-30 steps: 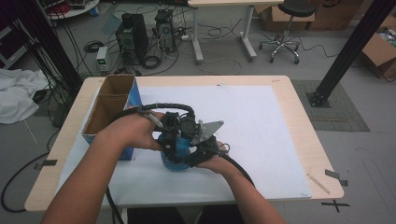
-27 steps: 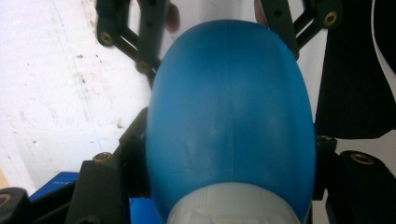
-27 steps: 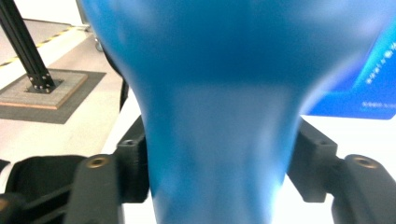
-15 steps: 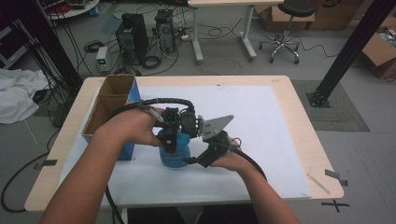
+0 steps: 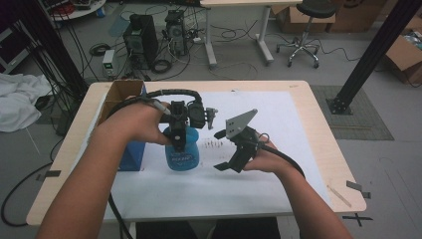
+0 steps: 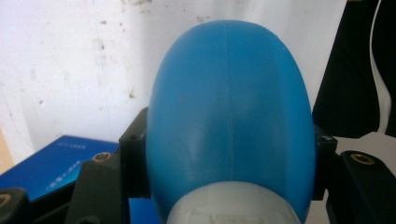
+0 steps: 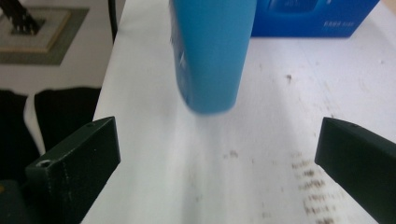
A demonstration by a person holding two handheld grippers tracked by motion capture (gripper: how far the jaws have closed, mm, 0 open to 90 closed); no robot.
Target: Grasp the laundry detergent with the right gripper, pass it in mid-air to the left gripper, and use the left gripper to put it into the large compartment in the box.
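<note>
In the high view the blue plastic bottle (image 5: 182,152) stood upright on the white sheet (image 5: 278,124) that covered the wooden table (image 5: 318,99), a little to the nine o'clock side of the table's middle. The left gripper (image 5: 180,130) came down on it from above, its jaws clamped on the upper part of the bottle near the neck, with the person's left hand (image 5: 142,122) wrapped round the gripper body at about ten o'clock from the bottle. The left gripper view confirmed the grasp: the rounded blue shoulder of the bottle (image 6: 229,107) sat squarely between the two black jaws, each pressed against one flank, and a pale grey part showed at six o'clock of that view. Just beside the bottle at nine o'clock stood a blue box (image 5: 130,155), and a brown cardboard box (image 5: 119,94) lay farther off at about eleven o'clock. The right gripper (image 5: 230,150) hovered at three o'clock from the bottle, near it but not touching, held in the person's right hand (image 5: 266,158), its jaws spread wide. In the right gripper view the bottle (image 7: 212,51) stood at twelve o'clock, beyond the gap between the separated jaws and well clear of both, with the blue box (image 7: 308,18) behind it at one o'clock and dark specks (image 7: 308,186) on the sheet at about four o'clock.
</note>
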